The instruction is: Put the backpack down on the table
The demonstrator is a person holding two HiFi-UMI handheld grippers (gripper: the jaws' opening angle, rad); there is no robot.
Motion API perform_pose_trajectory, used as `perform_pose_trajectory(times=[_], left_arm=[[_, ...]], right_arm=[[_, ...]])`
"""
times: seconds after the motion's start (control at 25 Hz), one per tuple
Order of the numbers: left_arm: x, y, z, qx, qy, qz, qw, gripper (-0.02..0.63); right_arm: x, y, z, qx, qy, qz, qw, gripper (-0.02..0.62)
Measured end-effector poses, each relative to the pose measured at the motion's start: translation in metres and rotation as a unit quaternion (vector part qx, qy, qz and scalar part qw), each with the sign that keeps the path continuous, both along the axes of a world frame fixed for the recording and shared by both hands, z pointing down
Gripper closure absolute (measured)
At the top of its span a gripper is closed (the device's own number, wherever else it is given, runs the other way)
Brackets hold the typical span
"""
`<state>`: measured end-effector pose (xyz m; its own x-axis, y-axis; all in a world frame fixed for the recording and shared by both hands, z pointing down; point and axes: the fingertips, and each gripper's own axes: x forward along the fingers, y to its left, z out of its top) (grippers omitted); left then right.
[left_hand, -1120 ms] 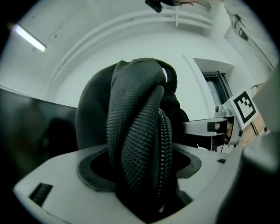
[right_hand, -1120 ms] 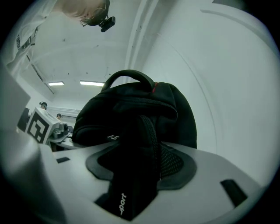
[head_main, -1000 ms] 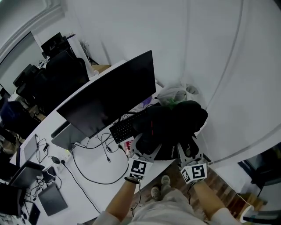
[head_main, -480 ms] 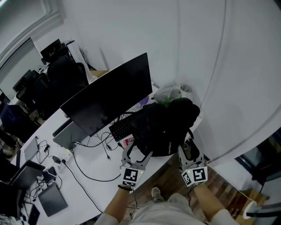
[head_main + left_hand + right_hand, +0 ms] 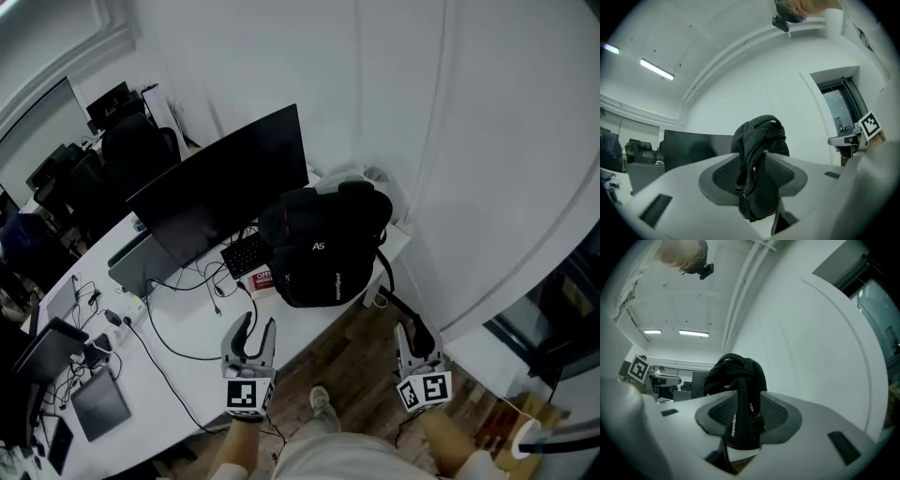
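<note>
The left gripper [image 5: 255,330] is released: its jaws stand part-way apart, have just been closing, and have nothing between them. The right gripper [image 5: 415,339] is the same, empty and just narrowing. Both hang off the table [image 5: 291,321] edge, well apart from the backpack [image 5: 323,248], which stands on the table's corner beside the keyboard [image 5: 246,253].

The backpack looks soft and slumping, probably moderately heavy. The top loop or a shoulder strap [image 5: 384,272] gives the surest hold, since the fabric body would fold.

The head view shows its footing and a strap that seems to hang over the edge. The gripper views instead show it upright, with the top loop [image 5: 729,357] raised.
</note>
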<state>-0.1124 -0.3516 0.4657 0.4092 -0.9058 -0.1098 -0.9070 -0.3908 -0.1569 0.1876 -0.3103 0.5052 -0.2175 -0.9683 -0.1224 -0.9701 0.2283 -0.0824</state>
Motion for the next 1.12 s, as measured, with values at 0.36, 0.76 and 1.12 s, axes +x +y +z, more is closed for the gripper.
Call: perform_pose_trajectory(times=[0.36,0.76,1.12], left_arm=[[0.026,0.140,-0.039,0.014,0.043,-0.006,0.9989,0.597],[0.019,0.257,-0.047,-0.003,0.016,-0.014,0.9998,0.597],[0.022,0.301,-0.049,-0.012,0.014,0.006,0.9998,0.598]], right_arm=[[0.032,0.140,-0.030,0.026,-0.002,-0.010,1.000,0.519],[0.030,0.252,-0.040,0.018,-0.016,-0.033,0.999,0.569],[0.015,0.306,-0.033,-0.009,-0.034,-0.042,0.998,0.569]])
